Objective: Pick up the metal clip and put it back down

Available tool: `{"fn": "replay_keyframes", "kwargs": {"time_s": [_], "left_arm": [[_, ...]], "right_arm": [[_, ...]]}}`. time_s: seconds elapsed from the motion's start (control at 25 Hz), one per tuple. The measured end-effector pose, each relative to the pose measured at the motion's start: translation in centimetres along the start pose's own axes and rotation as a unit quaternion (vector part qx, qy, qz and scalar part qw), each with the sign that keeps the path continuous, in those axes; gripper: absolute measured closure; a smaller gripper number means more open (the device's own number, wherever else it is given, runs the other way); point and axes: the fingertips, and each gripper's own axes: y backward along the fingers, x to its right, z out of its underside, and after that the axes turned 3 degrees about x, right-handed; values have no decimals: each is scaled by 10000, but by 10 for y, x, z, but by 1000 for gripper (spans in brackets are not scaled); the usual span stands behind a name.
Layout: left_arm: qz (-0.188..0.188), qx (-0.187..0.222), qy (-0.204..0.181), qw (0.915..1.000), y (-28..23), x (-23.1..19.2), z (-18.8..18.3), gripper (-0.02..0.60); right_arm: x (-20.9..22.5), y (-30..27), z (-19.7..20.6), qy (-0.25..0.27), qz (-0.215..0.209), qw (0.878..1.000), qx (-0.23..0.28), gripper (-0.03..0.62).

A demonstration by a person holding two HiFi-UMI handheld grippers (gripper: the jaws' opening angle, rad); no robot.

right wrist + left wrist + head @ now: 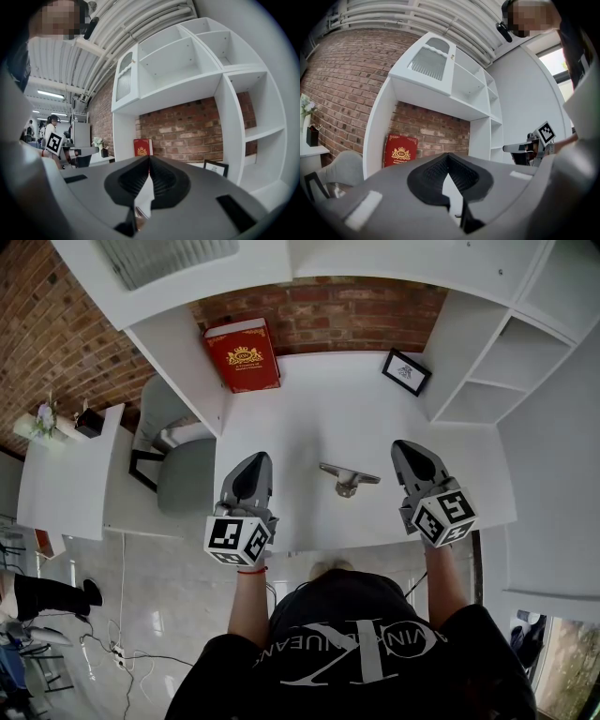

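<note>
The left hand-held gripper (253,465) is held level with its jaws pressed together on nothing, to the left of the metal clip (349,479). The right hand-held gripper (409,457) is likewise closed and empty, to the clip's right. The clip lies on the white desk (319,418) between them, touched by neither. The pick-up is judged not yet begun: one pair of jaws must be spread, brought over the clip and closed on it.

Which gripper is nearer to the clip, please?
Right. The right gripper is just to the right of the clip, not touching it; the left gripper is farther off on the clip's left.
</note>
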Motion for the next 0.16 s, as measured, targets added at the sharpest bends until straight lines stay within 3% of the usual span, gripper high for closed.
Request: {"fn": "replay_keyframes", "kwargs": {"time_s": [0.16], "left_arm": [[-11,-17,17,10000,1,0,2,574]], "right_arm": [[-1,0,2,-14,-10,10000,-12,580]]}}
